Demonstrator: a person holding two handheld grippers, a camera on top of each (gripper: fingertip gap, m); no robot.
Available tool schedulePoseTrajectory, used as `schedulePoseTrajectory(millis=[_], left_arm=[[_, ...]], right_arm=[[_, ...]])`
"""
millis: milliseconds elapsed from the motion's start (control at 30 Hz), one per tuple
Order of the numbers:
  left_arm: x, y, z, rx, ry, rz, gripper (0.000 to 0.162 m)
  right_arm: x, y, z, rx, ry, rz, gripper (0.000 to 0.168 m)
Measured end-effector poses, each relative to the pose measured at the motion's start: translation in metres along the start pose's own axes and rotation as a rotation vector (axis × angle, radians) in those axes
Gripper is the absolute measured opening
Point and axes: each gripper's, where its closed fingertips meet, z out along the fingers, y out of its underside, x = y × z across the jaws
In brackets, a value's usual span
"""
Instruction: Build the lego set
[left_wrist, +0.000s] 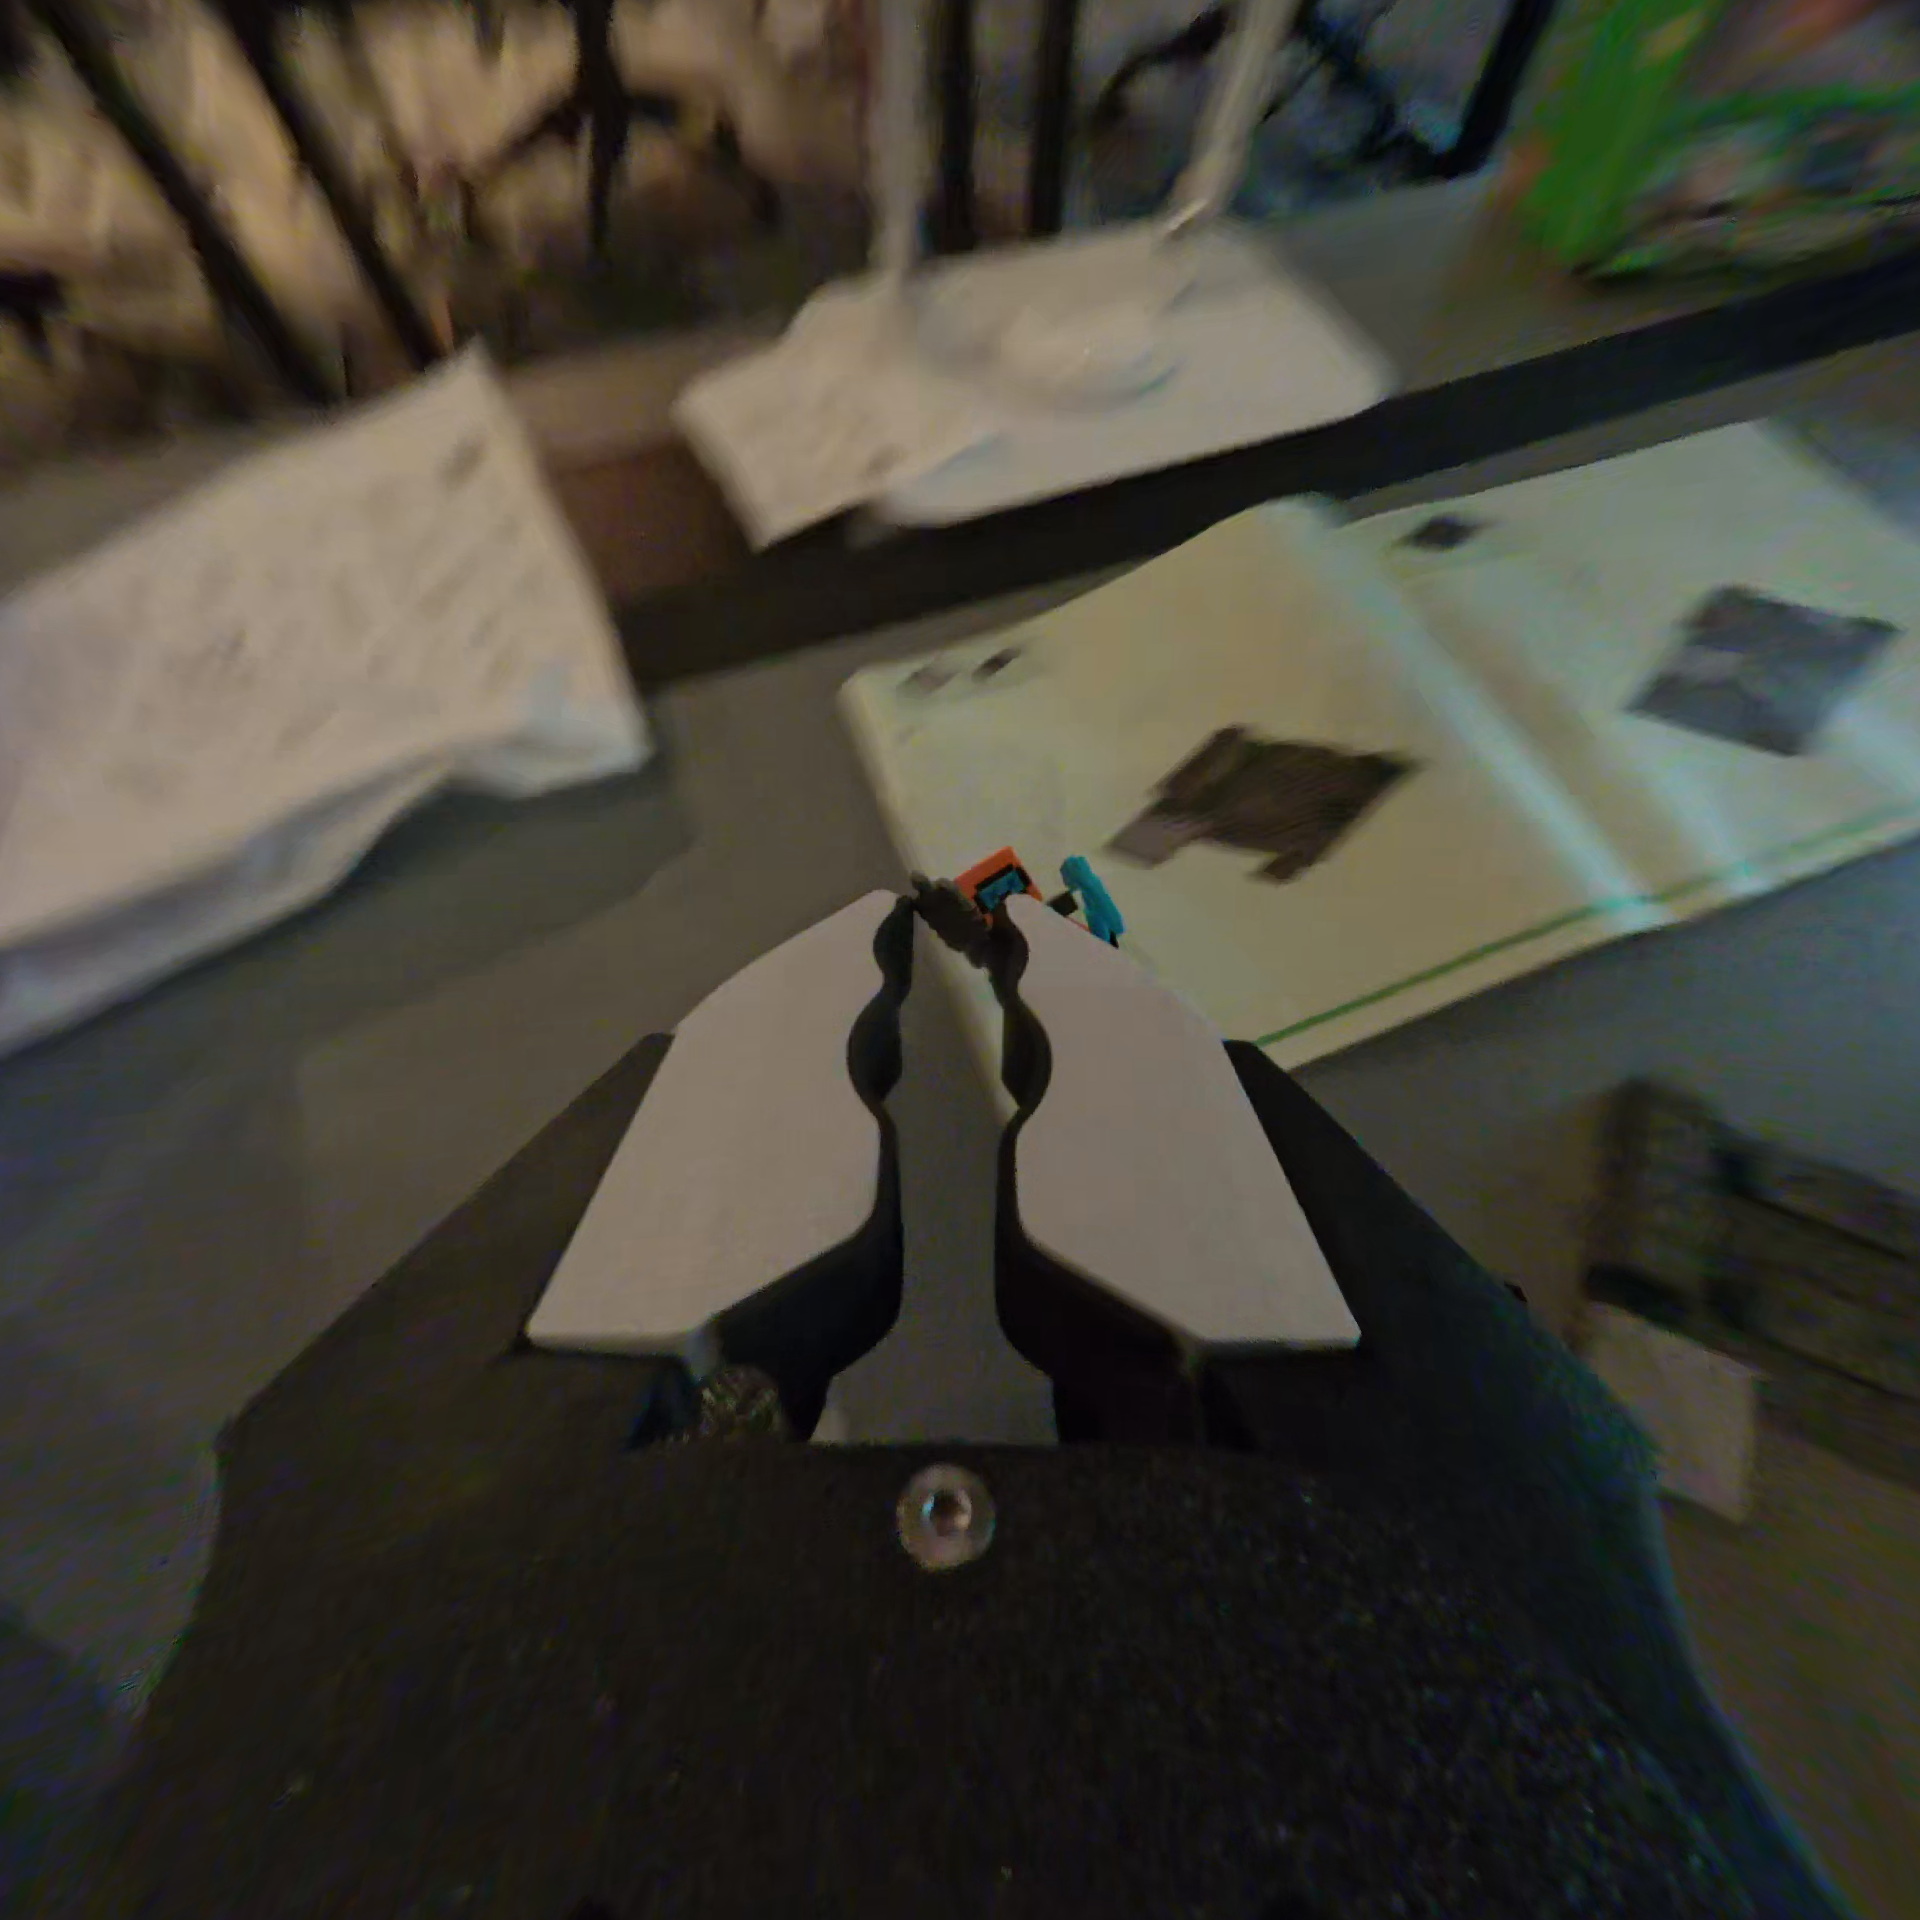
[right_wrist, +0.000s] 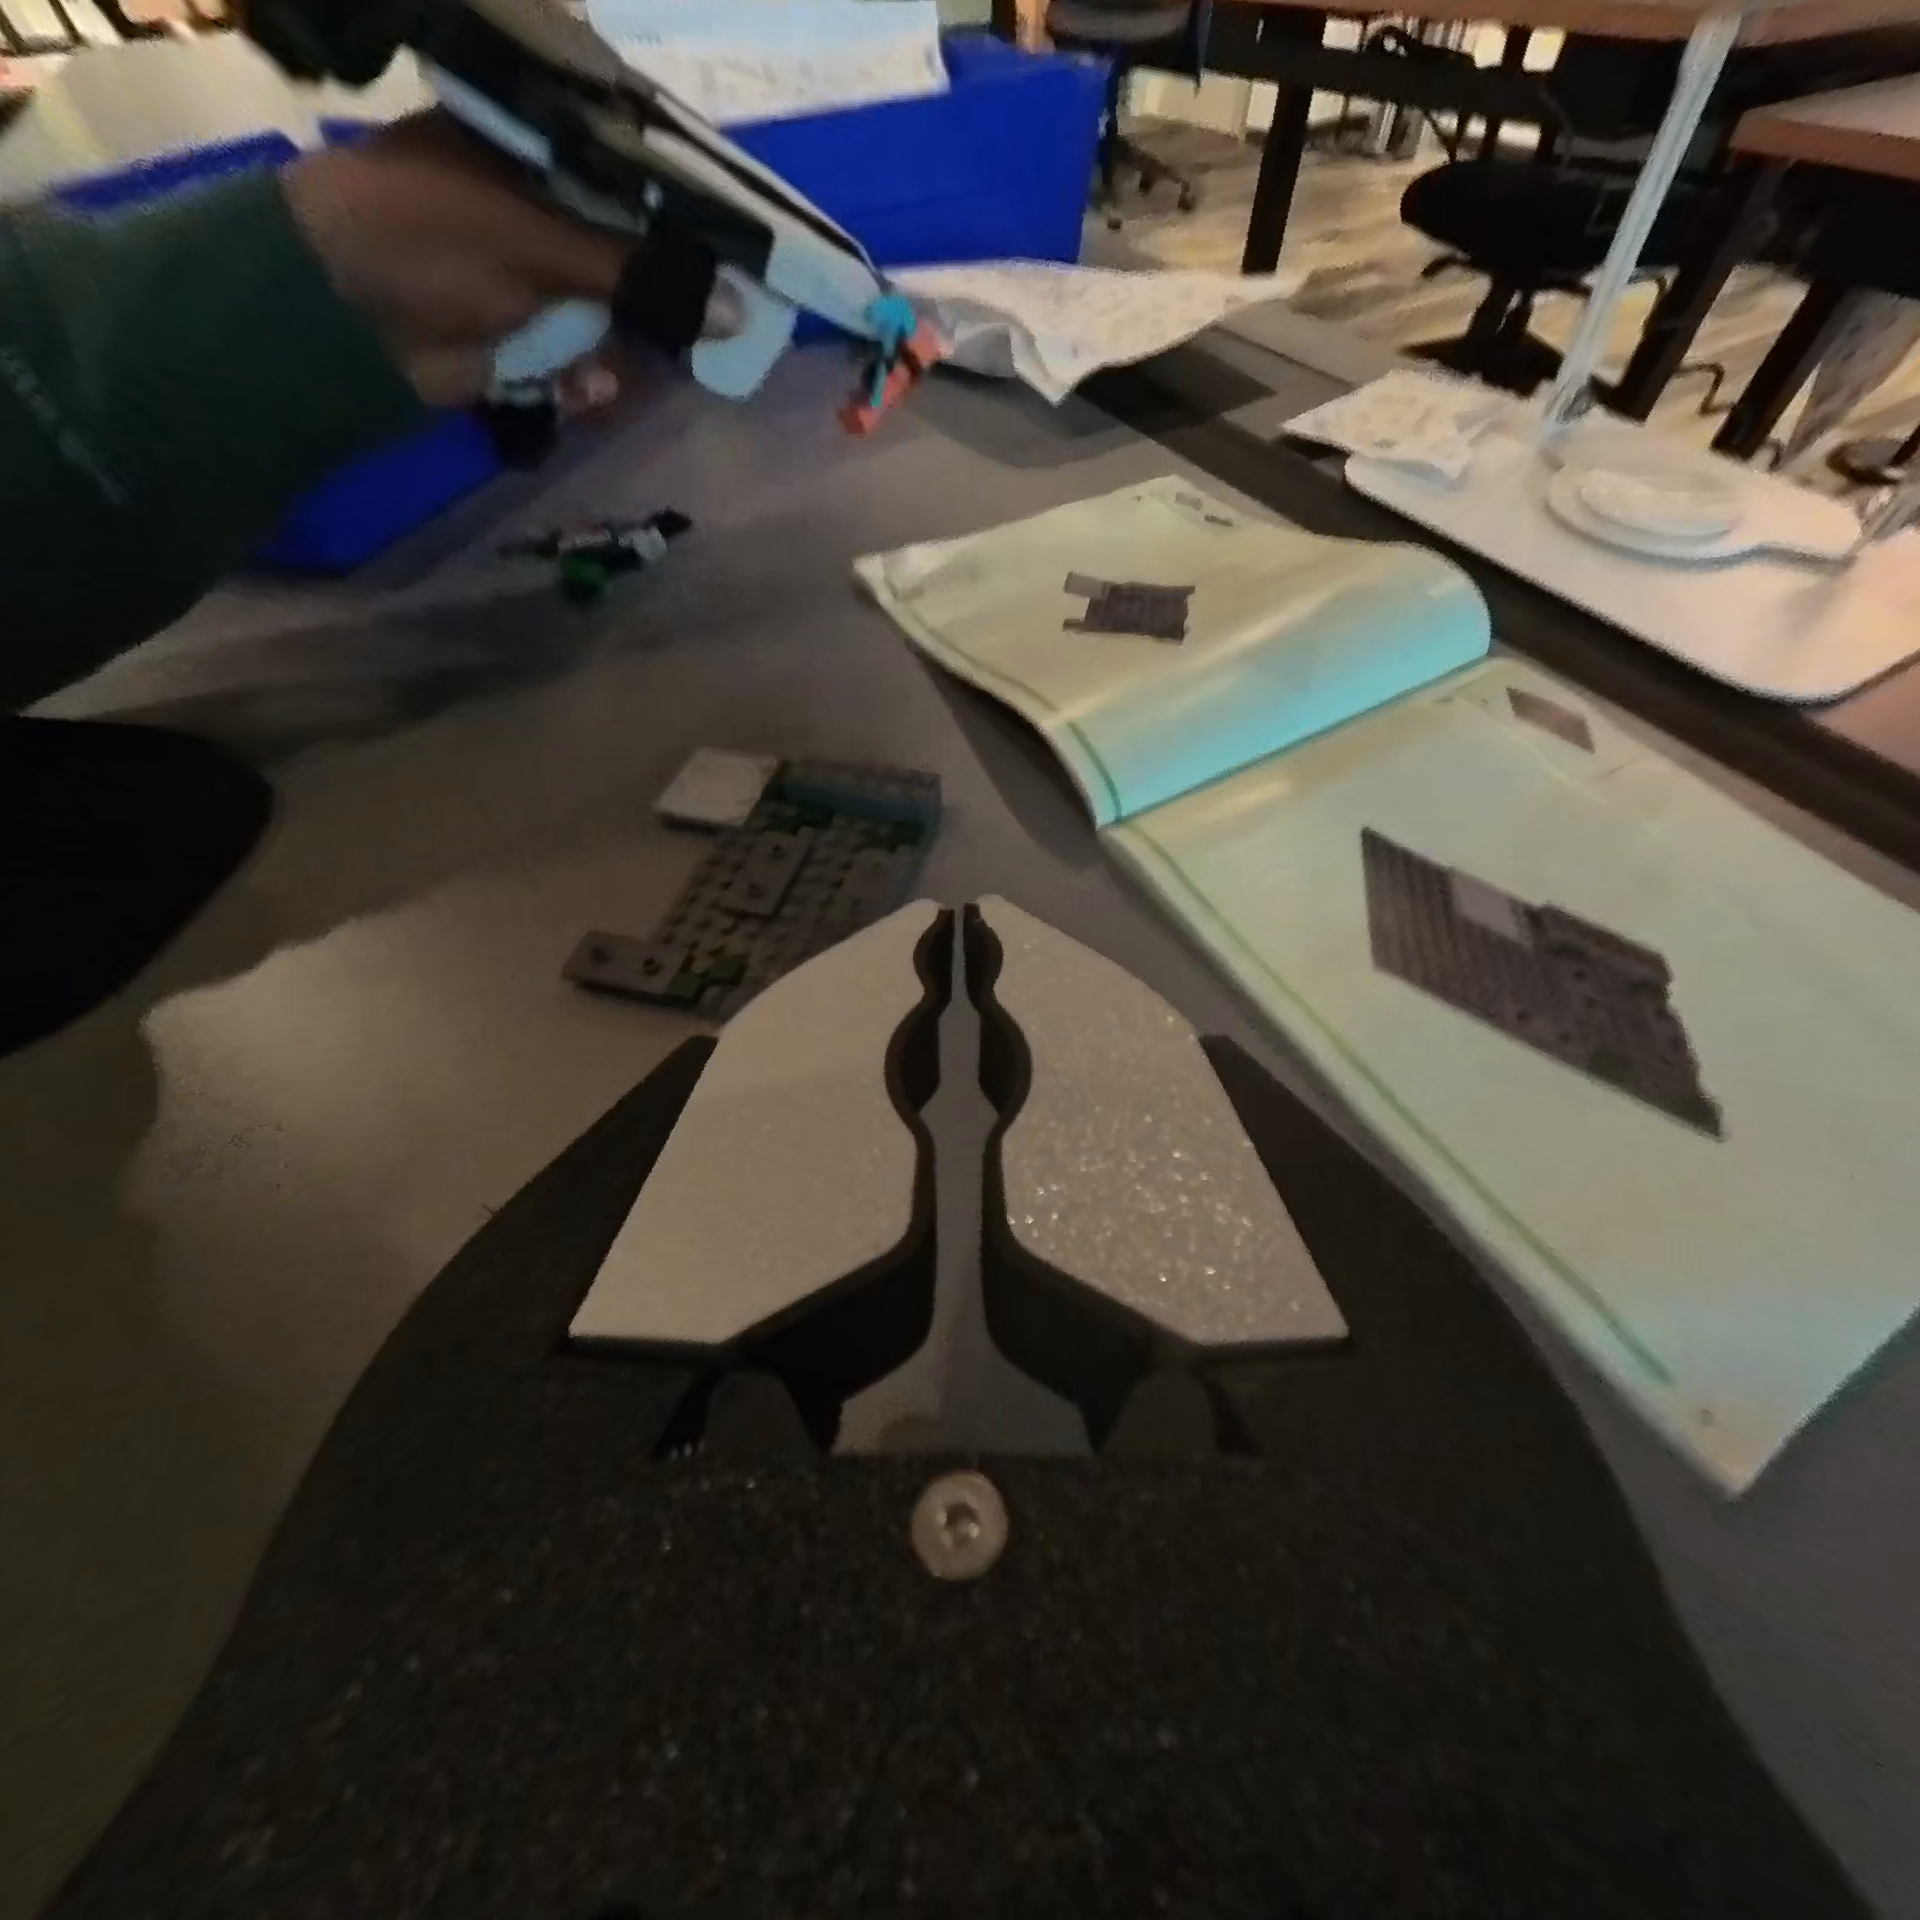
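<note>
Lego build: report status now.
Left gripper shut on orange-and-teal piece, lifted. Right gripper shut, empty. Grey baseplate on table, unobstructed.

grey worktop (right_wrist: 436, 1143), matte, dim light with a soft glare patch near its front. dark gap splits it from a second surface behind, which carries a white lamp base (right_wrist: 1642, 509) with a slim pole. blue bins (right_wrist: 935, 156) at back left. black office chair (right_wrist: 1527, 229) and dark table legs (right_wrist: 1283, 135) on a pale wood-look floor (right_wrist: 1340, 197). brown tabletops (right_wrist: 1829, 125) at upper right.
</note>
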Motion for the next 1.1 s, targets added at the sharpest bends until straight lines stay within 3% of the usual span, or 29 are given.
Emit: schedulePoseTrajectory(millis=[233,467,633,767,867,1033,1100], left_arm=[[0.111,-0.022,0.0,0.162,0.123,0.236,0.014],[0.183,-0.033,-0.008,0.268,0.181,0.422,0.014],[0.203,-0.032,-0.009,0.278,0.203,0.467,0.014],[0.203,-0.029,-0.01,0.288,0.178,0.509,0.014],[0.205,-0.029,-0.012,0.305,0.181,0.52,0.014],[0.211,-0.033,-0.018,0.341,0.202,0.528,0.015],[0.215,-0.031,-0.02,0.334,0.222,0.516,0.025]], right_arm=[[0.02,-0.046,0.019,-0.088,-0.085,-0.133,0.014],[0.02,-0.067,0.042,-0.256,-0.454,0.195,0.032],[0.019,-0.048,0.05,-0.426,-0.539,0.31,0.034],[0.013,-0.042,0.047,-0.46,-0.595,0.375,0.013],[0.011,-0.044,0.046,-0.435,-0.627,0.393,0.012],[0.01,-0.048,0.037,-0.384,-0.644,0.275,0.011],[0.018,-0.048,0.033,-0.378,-0.615,0.22,0.011]])
